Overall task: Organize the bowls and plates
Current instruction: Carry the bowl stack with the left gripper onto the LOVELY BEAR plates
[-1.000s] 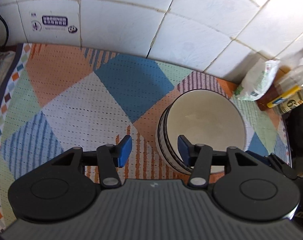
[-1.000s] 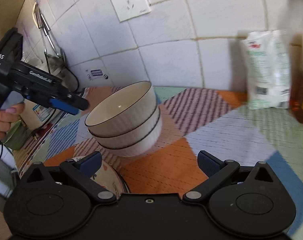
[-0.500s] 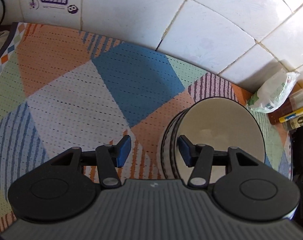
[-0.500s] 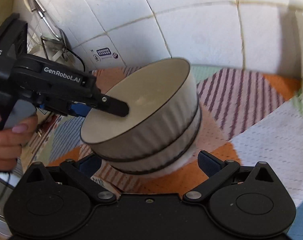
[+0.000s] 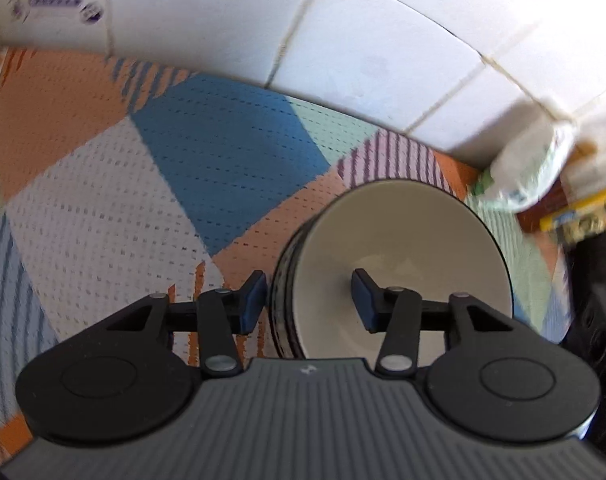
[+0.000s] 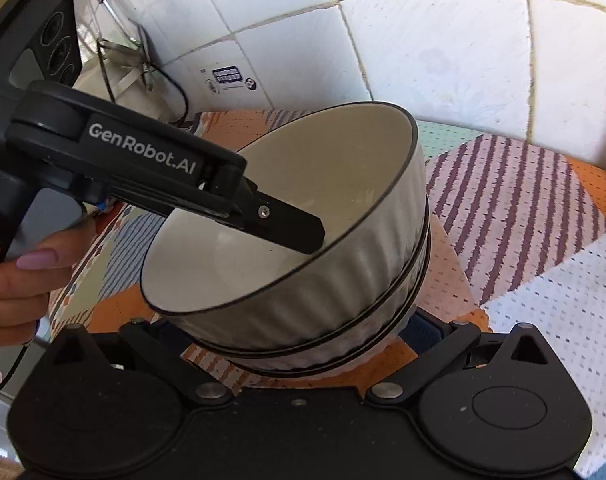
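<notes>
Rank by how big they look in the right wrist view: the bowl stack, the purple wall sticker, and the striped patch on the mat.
1. bowl stack, closest to the camera, so partly inflated
2. striped patch
3. purple wall sticker, far back, so its true size is unsure

Left of the stack of bowls (image 5: 403,264) the patterned worktop (image 5: 143,200) lies bare up to the tiled wall (image 5: 343,40). Right of the stack, a white bag (image 5: 531,168) and a bottle (image 5: 575,212) crowd the wall corner. The left hand-held gripper (image 5: 309,300) straddles the stack's near rim.
</notes>
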A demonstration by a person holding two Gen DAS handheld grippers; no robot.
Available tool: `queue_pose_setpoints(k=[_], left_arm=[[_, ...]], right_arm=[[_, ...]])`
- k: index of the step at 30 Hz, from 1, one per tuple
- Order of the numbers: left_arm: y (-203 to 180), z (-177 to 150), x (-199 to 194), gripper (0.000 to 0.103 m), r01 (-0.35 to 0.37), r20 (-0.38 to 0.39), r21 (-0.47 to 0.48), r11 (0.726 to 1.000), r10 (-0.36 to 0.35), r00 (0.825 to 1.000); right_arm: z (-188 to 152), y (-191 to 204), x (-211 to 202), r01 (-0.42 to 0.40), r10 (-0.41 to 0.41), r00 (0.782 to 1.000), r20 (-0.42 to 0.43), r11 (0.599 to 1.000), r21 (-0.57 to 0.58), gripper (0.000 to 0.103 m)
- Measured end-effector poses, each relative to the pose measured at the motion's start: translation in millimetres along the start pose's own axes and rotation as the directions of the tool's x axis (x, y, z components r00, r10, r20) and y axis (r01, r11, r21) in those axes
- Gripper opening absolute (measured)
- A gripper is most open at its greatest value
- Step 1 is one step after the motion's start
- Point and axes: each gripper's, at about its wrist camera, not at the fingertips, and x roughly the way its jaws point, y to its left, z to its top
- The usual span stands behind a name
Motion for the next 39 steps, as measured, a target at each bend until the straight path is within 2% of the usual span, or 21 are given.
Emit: queue_pose_setpoints(k=[2, 6, 10, 16, 24, 33, 39], left_arm=[[2.6, 0.4, 0.2, 0.043, 0.007, -0.006, -0.025, 1.000, -0.007, 1.000], [-9.9, 0.1, 0.6, 0.044, -0.036, -0.011, 0.032, 0.999, 0.037, 0.999], [-8.1, 0.1, -1.5, 0.044, -0.027, -0.026, 0.044, 0.999, 0.028, 0.999], [-21.6, -2.5, -17.7, 0.044, -0.067, 0.006, 0.123, 0.990, 0.067, 0.998], [-43.6, -2.1, -57.7, 0.044, -0.054, 0.042, 0.183, 0.982, 0.047, 0.998], [-54.6, -33.5, -111.7, 0.044, -0.007, 0.061, 0.238, 0.971, -0.008, 0.998], [-63.9, -65.7, -137.3, 0.044, -0.016, 0.062, 0.344, 0.939, -0.006, 0.998]], right_arm=[[-3.4, -1.4, -0.6, -0.011, 0.012, 1.000, 0.020, 1.000, -0.016, 0.103], [-7.7, -2.2, -3.7, -0.013, 0.013, 0.999, 0.031, 1.000, -0.026, 0.103], [-11.8, 0.9, -5.7, -0.002, 0.005, 0.999, 0.043, 0.998, -0.059, 0.103], [-15.0, 14.4, -6.3, 0.028, -0.022, 0.998, 0.060, 0.994, -0.106, 0.103], [-14.1, 34.6, -38.4, 0.047, -0.037, 0.984, 0.176, 0.997, -0.053, 0.103], [-30.9, 80.3, -87.1, 0.103, -0.088, 0.966, 0.242, 0.993, -0.053, 0.103], [-48.6, 109.0, -108.5, 0.123, -0.114, 0.960, 0.254, 0.992, -0.016, 0.103]])
